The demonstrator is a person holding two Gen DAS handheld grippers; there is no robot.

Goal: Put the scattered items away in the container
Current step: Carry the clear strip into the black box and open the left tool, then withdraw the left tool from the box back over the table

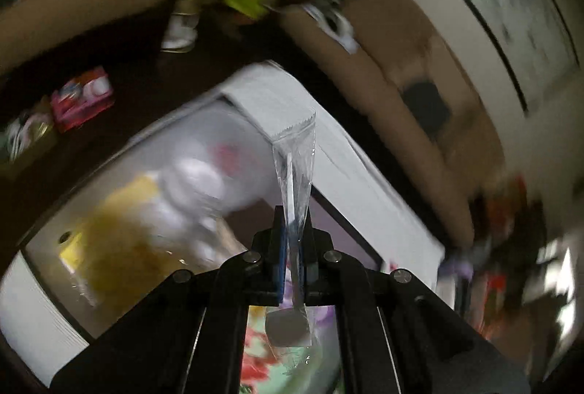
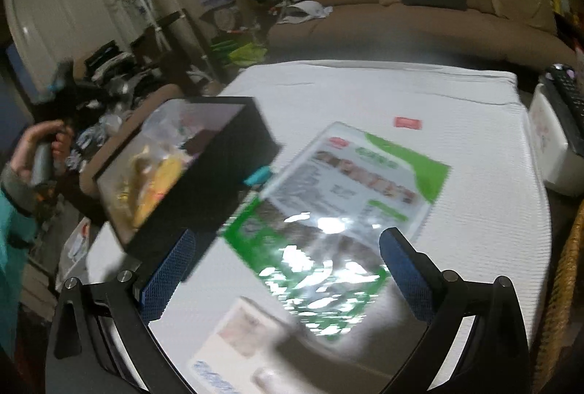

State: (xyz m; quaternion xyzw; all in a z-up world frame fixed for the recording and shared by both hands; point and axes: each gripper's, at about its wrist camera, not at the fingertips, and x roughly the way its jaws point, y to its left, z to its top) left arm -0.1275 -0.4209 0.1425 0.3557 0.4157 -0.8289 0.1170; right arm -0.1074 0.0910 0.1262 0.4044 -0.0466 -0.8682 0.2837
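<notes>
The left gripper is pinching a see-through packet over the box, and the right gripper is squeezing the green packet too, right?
Not quite: the right gripper is open, hovering above the green packet, as the right wrist view shows. The left gripper does pinch the see-through packet over the box.

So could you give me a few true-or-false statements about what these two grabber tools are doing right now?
1. The left gripper pinches a clear plastic packet. True.
2. The right gripper is clamped on the green bag. False: its jaws stand wide open, holding nothing.
3. The black container is empty. False: yellow and clear items already lie inside.
4. A small red packet lies on the white cloth. True.
</notes>
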